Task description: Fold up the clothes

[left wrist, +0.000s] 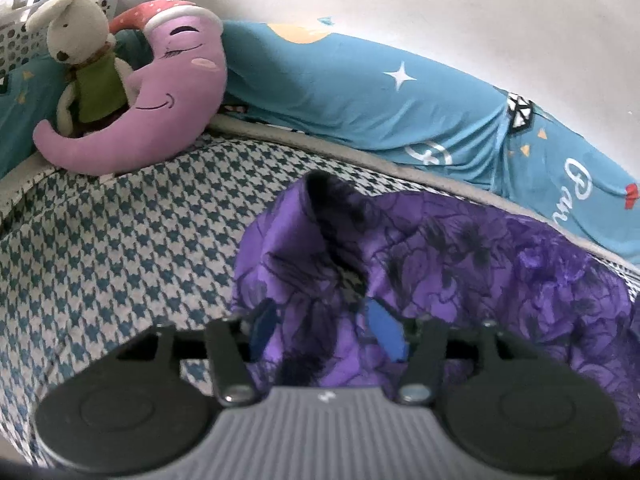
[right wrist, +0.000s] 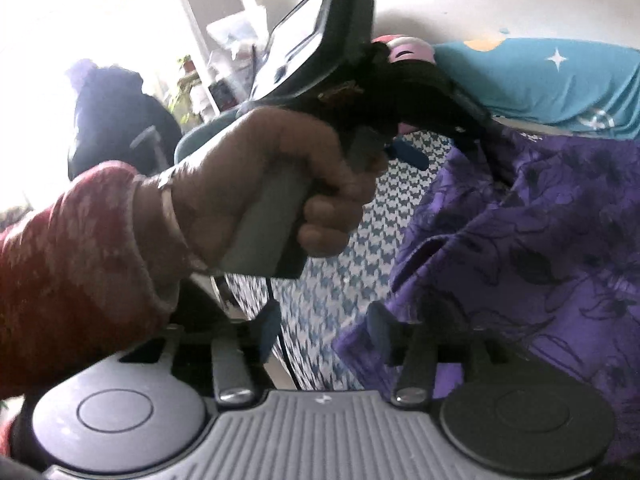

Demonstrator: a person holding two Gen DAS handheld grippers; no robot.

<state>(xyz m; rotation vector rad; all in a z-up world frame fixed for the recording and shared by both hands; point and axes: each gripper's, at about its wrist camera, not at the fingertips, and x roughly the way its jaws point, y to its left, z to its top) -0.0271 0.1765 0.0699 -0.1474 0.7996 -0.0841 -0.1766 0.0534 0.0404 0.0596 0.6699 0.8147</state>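
Note:
A purple garment [left wrist: 460,264] with a dark flower print lies bunched on the blue-and-white houndstooth bed cover [left wrist: 120,240]. In the left wrist view my left gripper [left wrist: 324,330] stands open. A fold of the purple cloth lies loose between its blue pads [left wrist: 384,332]. In the right wrist view the same garment [right wrist: 540,220] fills the right side. My right gripper [right wrist: 325,334] is open over the garment's near edge, with bed cover [right wrist: 340,280] showing between its fingers. A hand [right wrist: 272,176] in a red sleeve holds the left gripper's handle just ahead.
A pink moon pillow [left wrist: 168,92] and a plush rabbit [left wrist: 80,60] lean at the back left. A long teal pillow [left wrist: 360,92] runs along the white wall. A white perforated basket [left wrist: 24,32] stands in the far left corner. A bright window and a dark shape [right wrist: 116,120] lie at the left.

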